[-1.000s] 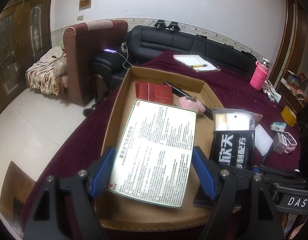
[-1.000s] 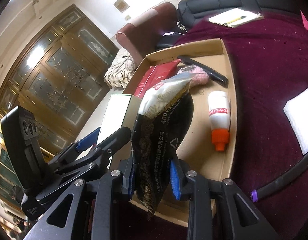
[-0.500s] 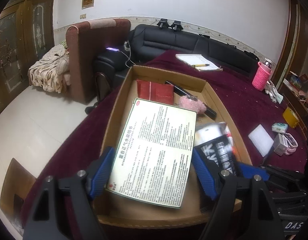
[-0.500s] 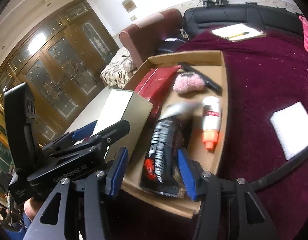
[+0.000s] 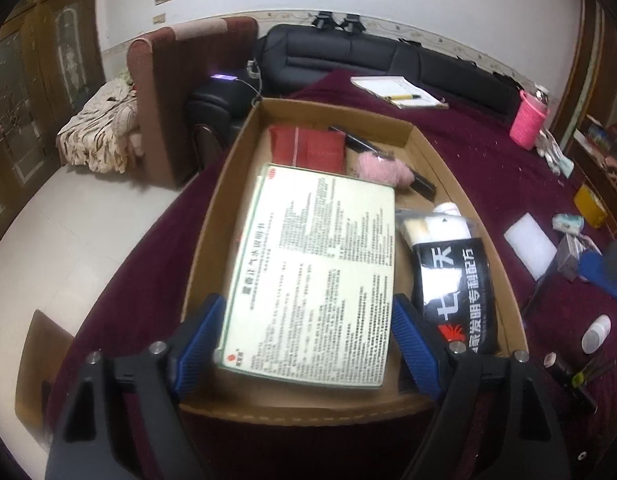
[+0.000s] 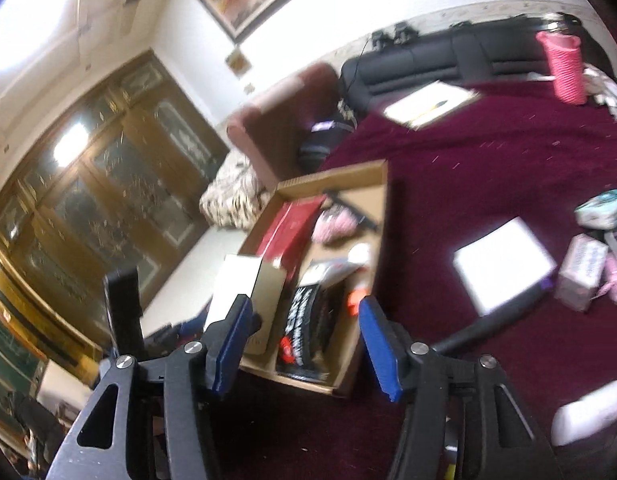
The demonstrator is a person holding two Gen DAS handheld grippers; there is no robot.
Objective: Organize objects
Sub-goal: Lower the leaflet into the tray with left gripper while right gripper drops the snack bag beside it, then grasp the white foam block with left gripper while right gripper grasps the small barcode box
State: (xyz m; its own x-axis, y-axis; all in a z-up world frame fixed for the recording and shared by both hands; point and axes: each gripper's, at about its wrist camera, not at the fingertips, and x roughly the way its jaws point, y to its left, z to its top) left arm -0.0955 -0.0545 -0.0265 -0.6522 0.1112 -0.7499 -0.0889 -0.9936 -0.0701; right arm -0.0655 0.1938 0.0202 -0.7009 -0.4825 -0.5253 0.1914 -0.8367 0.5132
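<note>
A: Biggest first?
B: Maroon-covered table (image 5: 488,152), then cardboard box (image 5: 212,232) on its left part, long side running near to far.
A: Inside?
B: Printed medicine box (image 5: 312,272) along the left half, tilted up at the near end. Black sachet pack (image 5: 452,280) lying flat on the right, just beside it. Red packet (image 5: 308,148) at the far end, pink fluffy thing (image 5: 382,168) to its right, a white bottle (image 5: 448,210) peeking out beyond the pack.
A: Left gripper (image 5: 306,330)?
B: Angled steeply down over the near rim, blue pads on either side of the medicine box. Jaws opening; left pad looks just clear of the box edge, right pad near it. No firm squeeze visible.
A: Right gripper (image 6: 304,342)?
B: Seen from its own blurred view: raised above the near edge of the table, tilted moderately down, the cardboard box (image 6: 382,216) well beyond. Jaws opening, nothing between them; black sachet pack (image 6: 308,328) lying in the box below.
A: Outside the box?
B: White foam pad (image 5: 530,240) on the cloth to the right, notepad (image 5: 396,88) at the far side.
</note>
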